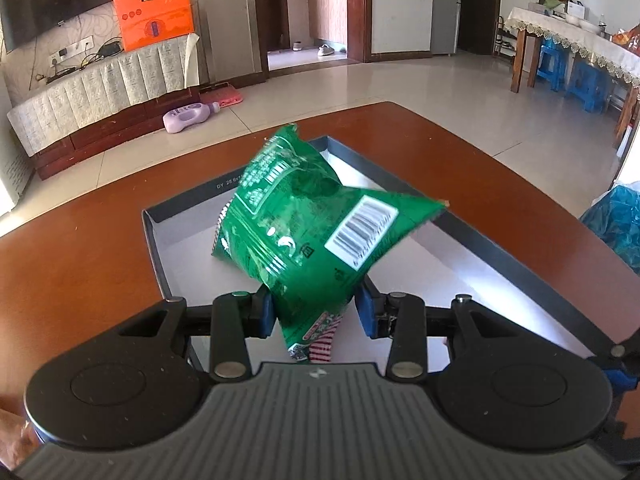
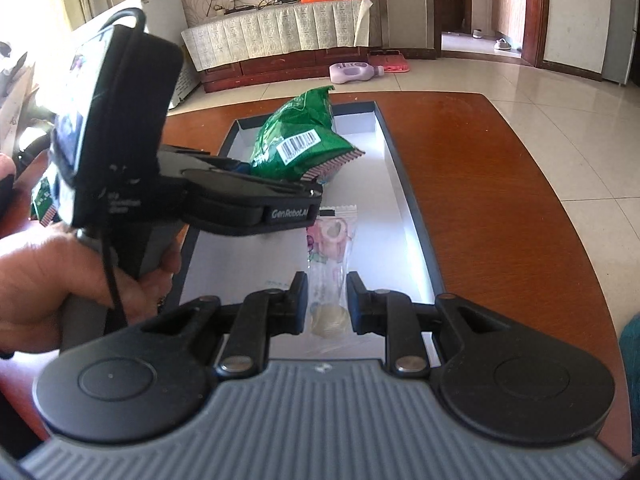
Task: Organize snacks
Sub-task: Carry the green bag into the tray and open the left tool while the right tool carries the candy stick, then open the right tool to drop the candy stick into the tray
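The brown wooden tabletop (image 1: 100,248) carries a long shallow tray (image 2: 404,200) with dark walls and a pale grey floor, lying directly ahead of and below both grippers.

The person's left hand (image 2: 60,280) wraps the grey handle of the left gripper (image 1: 316,312), which tilts downward over the tray's near end. Its blue-padded jaws stand partly apart and are clamped on the lower part of a green snack bag (image 1: 308,220). The bag sticks up and forward from the jaws, above the tray floor. It is crumpled, glossy foil with white print, a white barcode label facing up, and a red-and-white striped seam at the end nearest the gripper.

The right gripper (image 2: 327,304) also points down at the tray, beside and behind the left one. Its black jaws are as closed as they get, with a narrow gap left between the fingertips and nothing pinched. Just beyond and under them, a clear packet of pastel candies (image 2: 330,248) lies flat on the tray floor.
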Demonstrator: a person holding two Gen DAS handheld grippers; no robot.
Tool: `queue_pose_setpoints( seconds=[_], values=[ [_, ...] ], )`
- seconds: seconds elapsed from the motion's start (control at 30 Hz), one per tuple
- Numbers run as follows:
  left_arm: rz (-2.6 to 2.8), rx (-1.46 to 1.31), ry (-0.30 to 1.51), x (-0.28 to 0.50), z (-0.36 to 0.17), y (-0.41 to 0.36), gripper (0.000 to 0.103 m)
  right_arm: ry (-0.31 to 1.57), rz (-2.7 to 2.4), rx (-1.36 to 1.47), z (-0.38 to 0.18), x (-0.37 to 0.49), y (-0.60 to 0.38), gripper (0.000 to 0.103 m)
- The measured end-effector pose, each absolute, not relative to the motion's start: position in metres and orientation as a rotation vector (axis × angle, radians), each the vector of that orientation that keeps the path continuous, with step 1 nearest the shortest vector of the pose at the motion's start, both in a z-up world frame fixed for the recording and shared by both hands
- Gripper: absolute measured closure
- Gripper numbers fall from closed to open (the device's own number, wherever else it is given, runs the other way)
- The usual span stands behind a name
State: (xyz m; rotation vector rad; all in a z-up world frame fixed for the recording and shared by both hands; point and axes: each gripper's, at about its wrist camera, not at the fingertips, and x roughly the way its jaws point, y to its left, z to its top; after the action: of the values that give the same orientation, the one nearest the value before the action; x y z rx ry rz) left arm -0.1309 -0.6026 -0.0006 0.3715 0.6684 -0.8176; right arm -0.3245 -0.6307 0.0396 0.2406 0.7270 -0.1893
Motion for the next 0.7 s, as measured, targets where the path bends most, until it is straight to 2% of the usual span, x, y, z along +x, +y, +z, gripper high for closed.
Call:
queue_pose_setpoints(
  seconds=[0.23,0.27,0.4,0.7],
  values=[
    [-0.806,0.362,0.73,-0.114,-0.005,-0.6,0.056,0.751,-0.197,0.225,0.039,-0.317,-0.629,0.08],
    [-0.803,0.374,0.728,-0.113,-0.004,-0.6,0.053,0.754,-0.198,0.224,0.039,-0.316,-0.628,0.08],
    [-0.802,0.417,0.742,-0.118,-0.003,-0.604,0.03,0.769,-0.2,0.222,0.037,-0.311,-0.628,0.08],
    [-0.75,0.485,0.739,-0.137,0.008,-0.596,0.011,0.791,-0.22,0.218,0.032,-0.303,-0.631,0.078]
  ],
)
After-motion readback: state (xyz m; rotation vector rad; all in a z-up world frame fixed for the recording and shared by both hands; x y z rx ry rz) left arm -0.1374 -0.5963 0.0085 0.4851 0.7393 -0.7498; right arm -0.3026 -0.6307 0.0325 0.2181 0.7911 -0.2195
